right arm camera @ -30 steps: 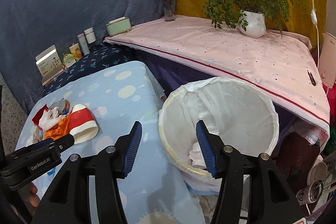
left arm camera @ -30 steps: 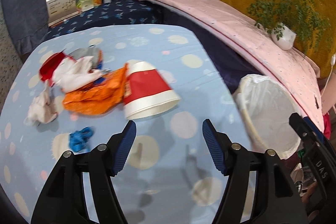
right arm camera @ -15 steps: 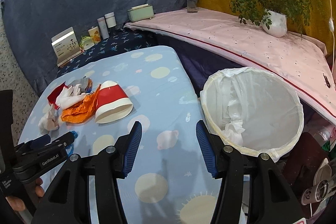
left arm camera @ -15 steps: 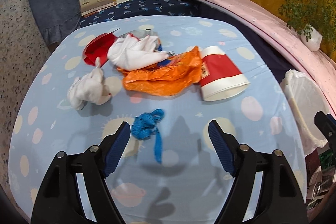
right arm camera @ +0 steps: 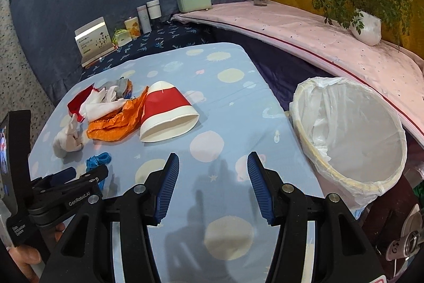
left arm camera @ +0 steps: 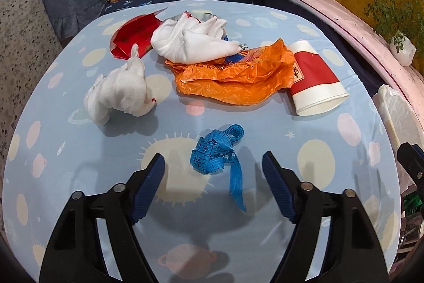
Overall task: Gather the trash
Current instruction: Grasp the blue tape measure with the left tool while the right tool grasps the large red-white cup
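Blue measuring tape [left arm camera: 216, 150]: bunched on tablecloth [left arm camera: 291, 145], loose tail trailing toward camera; directly ahead of left gripper [left arm camera: 213, 171], spread, just narrowing, nothing pinched; right gripper [right arm camera: 212, 171] farther, spread, empty.

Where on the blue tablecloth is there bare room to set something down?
Bare cloth lies between the paper cup and the lined bin, and along the far edge beyond the cup. It is crowded on the left: orange bag, tissues, blue tape measure.

Tape measure [left arm camera: 216, 150] nearest on desk [left arm camera: 304, 163]; behind it plastic bag [left arm camera: 233, 73], cup [left arm camera: 315, 81] to its right, tissue wad [left arm camera: 119, 94] left; bin [right arm camera: 349, 134] beside desk's right edge.
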{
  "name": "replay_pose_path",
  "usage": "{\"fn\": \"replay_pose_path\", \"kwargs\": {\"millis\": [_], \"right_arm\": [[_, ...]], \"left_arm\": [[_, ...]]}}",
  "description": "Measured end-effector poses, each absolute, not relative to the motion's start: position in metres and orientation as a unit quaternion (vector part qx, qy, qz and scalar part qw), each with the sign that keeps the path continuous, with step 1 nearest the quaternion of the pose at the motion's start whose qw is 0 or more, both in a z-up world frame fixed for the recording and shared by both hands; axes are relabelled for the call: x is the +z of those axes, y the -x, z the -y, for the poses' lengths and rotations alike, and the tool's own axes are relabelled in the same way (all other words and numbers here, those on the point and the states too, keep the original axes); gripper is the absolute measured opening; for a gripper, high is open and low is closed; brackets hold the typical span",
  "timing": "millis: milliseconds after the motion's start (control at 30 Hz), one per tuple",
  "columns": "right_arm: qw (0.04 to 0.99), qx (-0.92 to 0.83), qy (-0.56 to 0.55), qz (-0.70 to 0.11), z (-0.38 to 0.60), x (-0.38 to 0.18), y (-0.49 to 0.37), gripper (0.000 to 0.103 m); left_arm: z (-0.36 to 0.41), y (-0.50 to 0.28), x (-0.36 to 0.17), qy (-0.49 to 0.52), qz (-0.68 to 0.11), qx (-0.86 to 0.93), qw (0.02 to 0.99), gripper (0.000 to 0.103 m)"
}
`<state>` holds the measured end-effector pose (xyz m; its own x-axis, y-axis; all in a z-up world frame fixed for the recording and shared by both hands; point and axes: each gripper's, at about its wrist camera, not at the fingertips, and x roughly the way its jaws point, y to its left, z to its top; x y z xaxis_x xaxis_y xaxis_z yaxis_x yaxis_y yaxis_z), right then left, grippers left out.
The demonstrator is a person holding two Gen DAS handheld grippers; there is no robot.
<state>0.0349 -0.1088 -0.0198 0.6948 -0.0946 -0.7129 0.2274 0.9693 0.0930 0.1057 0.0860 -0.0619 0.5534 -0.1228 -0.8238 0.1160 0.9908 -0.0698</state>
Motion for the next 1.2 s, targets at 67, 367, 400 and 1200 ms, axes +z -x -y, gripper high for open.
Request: {"fn": "replay_pose_path", "kwargs": {"millis": [67,367,400,1200], "right_arm": [[0.915,-0.085,-0.086,-0.385,0.105,-0.023,-0.039,0.053],[0.909,-0.065,-0.089,-0.401,0.084,-0.037,-0.066,0.053],[0.909,-0.062,-0.089,-0.402,0.080,-0.038,-0.070,0.053],[0.897,-0.009,-0.107,-0.428,0.045,-0.067,-0.131,0.024]], "left_arm": [[-0.088,-0.109,-0.066,0.010,-0.475,-0.076,0.876,0.060],[-0.091,-0.116,-0.063,0.021,-0.472,-0.106,0.875,0.023],[-0.091,-0.116,-0.061,0.020,-0.470,-0.108,0.876,0.023],[-0.111,-0.144,-0.045,0.045,-0.458,-0.096,0.882,0.023]]}}
